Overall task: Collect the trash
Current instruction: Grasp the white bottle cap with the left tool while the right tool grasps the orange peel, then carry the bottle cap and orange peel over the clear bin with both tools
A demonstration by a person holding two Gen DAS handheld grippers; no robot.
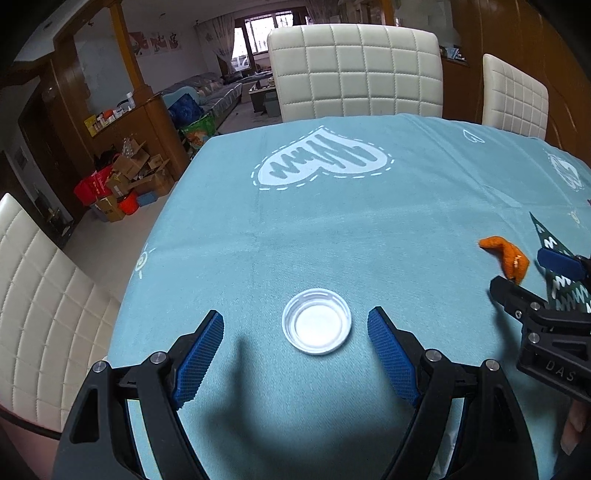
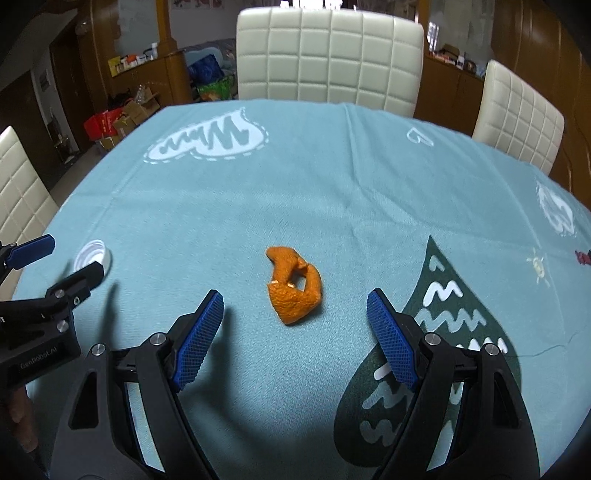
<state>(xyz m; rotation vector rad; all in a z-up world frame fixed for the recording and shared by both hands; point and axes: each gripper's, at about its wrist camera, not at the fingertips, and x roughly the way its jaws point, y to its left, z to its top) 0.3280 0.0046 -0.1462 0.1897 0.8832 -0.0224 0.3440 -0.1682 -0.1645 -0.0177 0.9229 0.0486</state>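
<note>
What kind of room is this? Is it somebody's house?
Most likely a home's dining area. A table under a blue tablecloth has padded white chairs around it, and behind them is a living room with a sofa and a window.

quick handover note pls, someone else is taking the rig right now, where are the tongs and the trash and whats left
Left tongs: open, empty, lined up on the white plastic lid, which lies flat on the blue tablecloth between the pads, untouched.
Right tongs: open, empty, lined up on the orange peel, which lies on the cloth just ahead of the pads, untouched.
Done: nothing picked up yet.
Left: close on the lid and the peel, lift both, carry them to the trash. No bin is in view, so find it first.
</note>
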